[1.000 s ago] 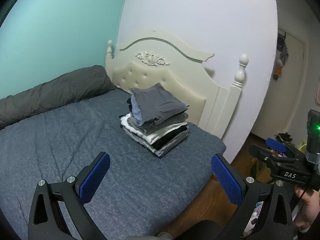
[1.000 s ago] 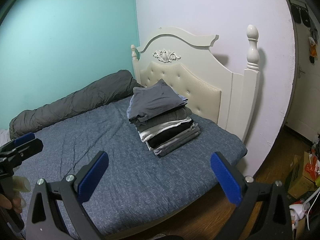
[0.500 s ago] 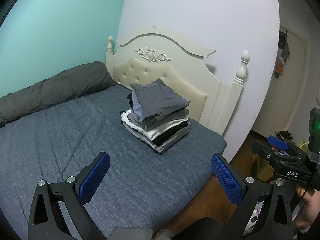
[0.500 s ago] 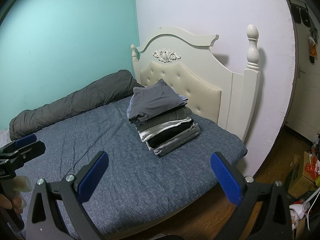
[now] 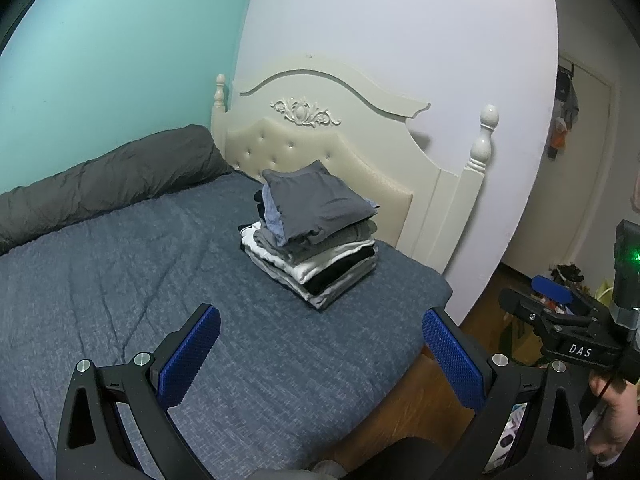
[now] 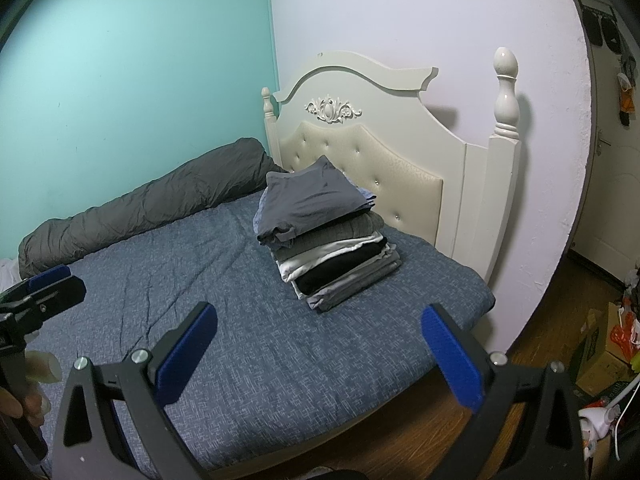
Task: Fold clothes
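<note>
The left claw (image 5: 320, 356) and the right claw (image 6: 318, 354) are both standing wide apart, holding nothing, above the bed (image 5: 120, 300). The stack of folded clothes (image 5: 314, 236) is lying near the headboard (image 5: 360, 152). I am seeing no unfolded garment, so the folding is probably finishing.

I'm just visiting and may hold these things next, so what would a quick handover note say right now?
Left tool: open, empty, held above the near edge of the bed.
Right tool: open, empty, also above the near edge.
Clothes: one folded stack sits on the bed by the headboard, dark grey piece on top. A rolled duvet lies along the teal wall.
Done: everything in view is folded and stacked.
Left: no unfolded garment shows in either view; look beyond the frames for more before stopping.
</note>
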Demonstrator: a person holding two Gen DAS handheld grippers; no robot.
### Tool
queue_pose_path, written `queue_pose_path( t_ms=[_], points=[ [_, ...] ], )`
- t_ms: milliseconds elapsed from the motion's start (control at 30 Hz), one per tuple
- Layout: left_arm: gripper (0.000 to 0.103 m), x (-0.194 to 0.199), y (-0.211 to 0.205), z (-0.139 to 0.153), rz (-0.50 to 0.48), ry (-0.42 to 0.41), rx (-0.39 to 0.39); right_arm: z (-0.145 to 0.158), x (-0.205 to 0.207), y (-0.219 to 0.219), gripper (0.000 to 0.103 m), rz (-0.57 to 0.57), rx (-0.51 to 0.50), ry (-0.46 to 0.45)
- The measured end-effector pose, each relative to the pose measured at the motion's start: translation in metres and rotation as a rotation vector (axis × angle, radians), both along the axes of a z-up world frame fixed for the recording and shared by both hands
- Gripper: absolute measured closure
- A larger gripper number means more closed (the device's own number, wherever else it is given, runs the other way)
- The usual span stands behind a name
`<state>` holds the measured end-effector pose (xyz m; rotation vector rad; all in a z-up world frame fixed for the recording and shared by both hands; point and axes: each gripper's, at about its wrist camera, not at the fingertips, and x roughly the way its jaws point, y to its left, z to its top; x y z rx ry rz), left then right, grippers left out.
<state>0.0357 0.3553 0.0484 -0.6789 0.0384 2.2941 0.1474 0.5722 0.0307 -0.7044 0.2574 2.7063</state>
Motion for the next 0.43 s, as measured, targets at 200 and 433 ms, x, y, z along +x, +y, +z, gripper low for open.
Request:
queue_pose_path(
  t_ms=[200,433],
  points=[
    [0.000,0.0007,-0.0001,0.0022,0.000,0.007,0.001,0.0002,0.0000,-0.0007,0.001,-0.002,0.003,0.001],
    [0.000,0.0002,-0.0015,0.0034,-0.002,0.009,0.003,-0.0005,-0.0003,-0.0008,0.001,-0.001,0.002,0.000]
  ],
)
